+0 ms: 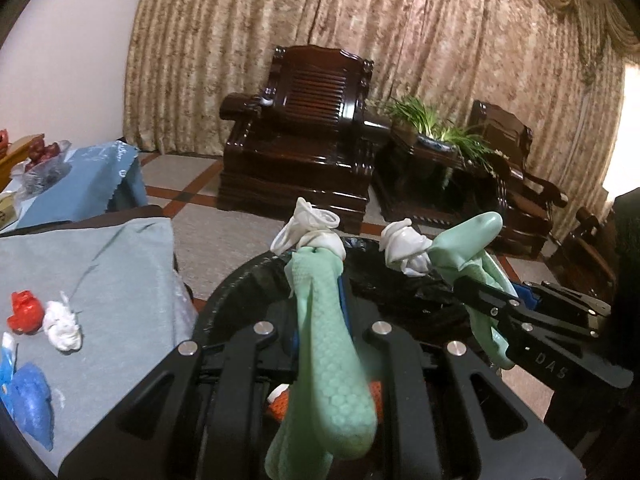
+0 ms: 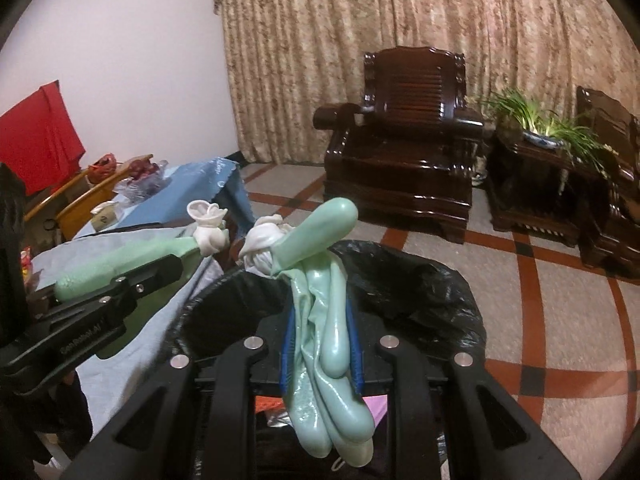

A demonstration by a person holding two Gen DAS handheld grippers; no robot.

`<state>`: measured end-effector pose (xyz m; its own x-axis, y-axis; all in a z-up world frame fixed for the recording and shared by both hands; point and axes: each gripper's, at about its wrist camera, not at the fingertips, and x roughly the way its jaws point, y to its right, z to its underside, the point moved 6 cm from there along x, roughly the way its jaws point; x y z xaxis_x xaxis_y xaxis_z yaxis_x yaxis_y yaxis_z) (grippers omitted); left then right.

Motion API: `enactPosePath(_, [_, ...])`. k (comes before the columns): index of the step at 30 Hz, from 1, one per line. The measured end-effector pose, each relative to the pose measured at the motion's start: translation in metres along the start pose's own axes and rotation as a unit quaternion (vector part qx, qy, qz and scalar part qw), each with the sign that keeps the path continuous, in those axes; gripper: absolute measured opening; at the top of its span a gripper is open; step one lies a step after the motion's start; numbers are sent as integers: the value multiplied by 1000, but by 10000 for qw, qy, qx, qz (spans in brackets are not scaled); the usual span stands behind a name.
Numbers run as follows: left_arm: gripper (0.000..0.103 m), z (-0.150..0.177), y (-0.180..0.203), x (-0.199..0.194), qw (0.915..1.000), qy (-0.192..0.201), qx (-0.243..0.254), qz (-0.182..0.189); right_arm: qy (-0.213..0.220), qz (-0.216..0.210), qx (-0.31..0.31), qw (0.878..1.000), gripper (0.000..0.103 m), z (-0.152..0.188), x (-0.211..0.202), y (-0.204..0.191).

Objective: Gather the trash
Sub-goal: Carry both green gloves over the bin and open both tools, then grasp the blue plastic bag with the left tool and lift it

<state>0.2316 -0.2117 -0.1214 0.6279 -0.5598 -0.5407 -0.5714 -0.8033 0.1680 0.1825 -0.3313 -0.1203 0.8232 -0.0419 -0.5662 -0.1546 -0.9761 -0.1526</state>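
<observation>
Both claws, left and right, pinch white wads over the bin; we judge drop step; next, we open jaws above liner.

A dark wooden armchair stands against patterned beige curtains; just beside it a low side table bears a potted plant; a second chair is beyond that; the floor is pale tile with red lines; a blue cloth drapes a table at left.
</observation>
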Motion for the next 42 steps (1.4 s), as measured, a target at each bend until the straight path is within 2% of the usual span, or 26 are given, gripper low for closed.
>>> enactPosePath(4, [15,3,2,15,9999,-113,24,32,-89,86,55,9999,22,6,10,12])
enactPosePath(7, [26,6,1,21,9998,-165,30,56,-222,186,58,9996,34,13,18,16])
enactPosePath(8, [45,6,0,22,9998,-179,24,47,-243,231,68,9994,41,15,19,17])
enactPosePath(9, [58,6,-1,21,9999,-149,11,20,-249,276,96,9993,52,18,18,20])
enactPosePath(13, [65,8,-8,11,10000,-53,-6,-26,-115,385,153,9991,76,20,8,24])
enactPosePath(15, [74,8,-12,4,9999,0,0,-115,-33,414,177,9990,88,19,2,23])
enactPosePath(17, [81,8,-19,-7,9996,67,-8,-264,11,389,210,9990,96,19,-2,21])
enactPosePath(21, [87,9,-33,-33,9985,177,-9,-522,45,198,232,9995,97,16,-11,8])
enactPosePath(30, [88,24,-89,-102,9925,300,-318,-1142,126,-358,-100,9992,97,9,-19,-55])
enactPosePath(42, [88,51,-182,-178,9717,415,-824,-2173,26,-1023,-667,9925,97,15,-5,-155])
